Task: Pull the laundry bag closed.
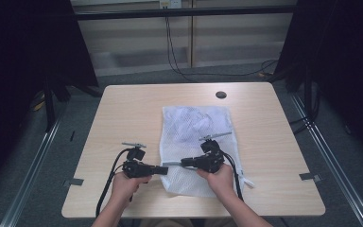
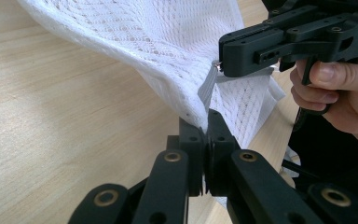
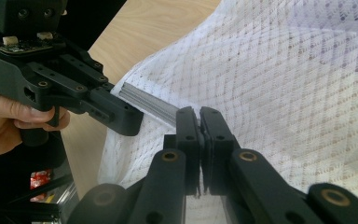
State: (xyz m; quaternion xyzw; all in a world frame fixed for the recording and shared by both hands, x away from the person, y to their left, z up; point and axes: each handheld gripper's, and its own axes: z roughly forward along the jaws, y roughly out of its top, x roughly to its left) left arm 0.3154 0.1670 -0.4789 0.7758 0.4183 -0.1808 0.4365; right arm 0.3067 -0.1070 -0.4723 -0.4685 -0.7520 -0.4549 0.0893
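At the near edge of the counter (image 1: pixel 123 109) we saw two forearms come in, each hand wrapped around one hand-held gripper, two in all. Our left hand (image 1: pixel 124 185) held the left hand-held gripper (image 1: pixel 163 170) pointing right, toward the other. Our right hand (image 1: pixel 221 178) held the right hand-held gripper (image 1: pixel 167 164) pointing left, so the two tips met nose to nose over the near left edge of the one white mesh bag (image 1: pixel 198 142).

In the left gripper view, the left hand-held gripper (image 2: pixel 208 122) had its jaws pressed together on a fold of the mesh bag (image 2: pixel 168 51), lifting the fabric off the counter (image 2: pixel 51 130). Just beyond it the right hand-held gripper (image 2: pixel 221 66) was clamped on one grey zipper pull tab (image 2: pixel 207 88) that hung down from its tip toward the bag's edge.

In the right gripper view, the right hand-held gripper (image 3: pixel 199 116) had its jaws together on the end of that grey ribbed tab (image 3: pixel 149 103), with the left hand-held gripper (image 3: pixel 133 122) just beside it against the bag's edge, where its grip on the mesh bag (image 3: pixel 279 93) could not be seen.

Farther off, the bag lay flat across the counter's middle, with crumpled white contents showing through at its far end. Near the far edge sat one dark round hole (image 1: pixel 221 94). Beyond the counter, cables (image 1: pixel 175 56) trailed down to the grey floor (image 1: pixel 137 78).
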